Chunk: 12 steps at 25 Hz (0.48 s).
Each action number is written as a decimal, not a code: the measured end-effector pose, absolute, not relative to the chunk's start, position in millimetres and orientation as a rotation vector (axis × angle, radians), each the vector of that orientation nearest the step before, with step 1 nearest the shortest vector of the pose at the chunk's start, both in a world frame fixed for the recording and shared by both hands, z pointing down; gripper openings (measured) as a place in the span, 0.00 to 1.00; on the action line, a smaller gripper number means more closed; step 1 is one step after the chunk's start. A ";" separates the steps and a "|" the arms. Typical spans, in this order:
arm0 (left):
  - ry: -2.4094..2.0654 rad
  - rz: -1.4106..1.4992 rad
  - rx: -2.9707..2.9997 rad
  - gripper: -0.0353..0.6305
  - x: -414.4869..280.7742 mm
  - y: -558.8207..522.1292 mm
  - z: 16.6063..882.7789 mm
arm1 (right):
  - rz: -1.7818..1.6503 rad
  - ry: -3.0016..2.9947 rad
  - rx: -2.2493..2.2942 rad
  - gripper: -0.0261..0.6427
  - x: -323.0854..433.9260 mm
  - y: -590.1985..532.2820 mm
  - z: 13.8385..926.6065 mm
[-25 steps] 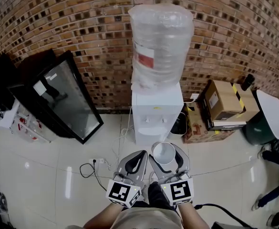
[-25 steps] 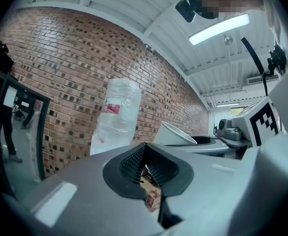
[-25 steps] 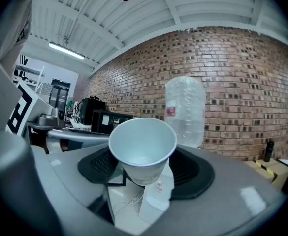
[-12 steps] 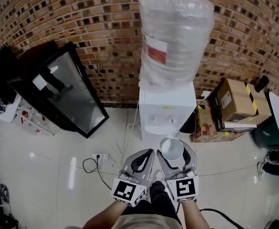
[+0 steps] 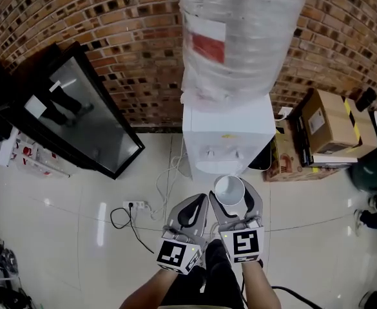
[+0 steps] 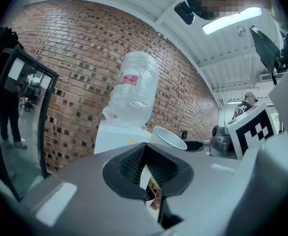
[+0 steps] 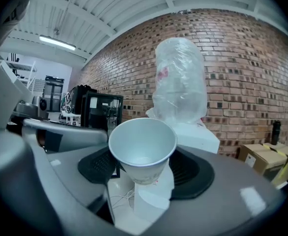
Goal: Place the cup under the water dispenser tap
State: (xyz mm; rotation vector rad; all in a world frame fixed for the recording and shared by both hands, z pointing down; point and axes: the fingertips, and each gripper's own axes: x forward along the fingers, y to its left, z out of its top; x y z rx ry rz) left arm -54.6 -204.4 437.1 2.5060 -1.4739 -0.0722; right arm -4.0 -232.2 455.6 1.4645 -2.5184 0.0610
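One cup point(image 5: 229, 190), one dispenser point(image 5: 230, 137), two tools point(image 5: 191, 210) point(image 5: 231, 197) — perhaps two boxes point(image 5: 333, 121)

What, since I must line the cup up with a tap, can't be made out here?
- Taps: head view, too small to tell apart; right gripper view, behind the cup.
- Dispenser front: left gripper view, behind left gripper's body.
- Water bottle top: cut off, head view's upper edge.

Figure: a workshop or storage hall is being shown. The setting is being indicated by a bare brick wall point(image 5: 124, 18), a glossy tiled floor point(image 5: 78, 198), stacked cardboard boxes point(image 5: 330, 124), a black glass-door cabinet point(image 5: 78, 118), a bottled water dispenser point(image 5: 230, 131), a corrugated roof point(image 7: 84, 9) and a tube light point(image 7: 57, 42).
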 end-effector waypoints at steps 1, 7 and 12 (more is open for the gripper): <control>-1.481 -0.072 2.492 0.04 -56.2 -208.3 444.7 | 0.060 -2.515 1.465 0.53 -2.8 -236.4 463.8; -1.538 -0.095 2.429 0.04 -63.0 -232.0 488.9 | 0.079 -2.499 1.451 0.53 2.2 -262.7 519.6; -1.578 -0.121 2.381 0.04 -66.7 -249.2 524.8 | 0.099 -2.513 1.409 0.53 -2.6 -280.3 565.2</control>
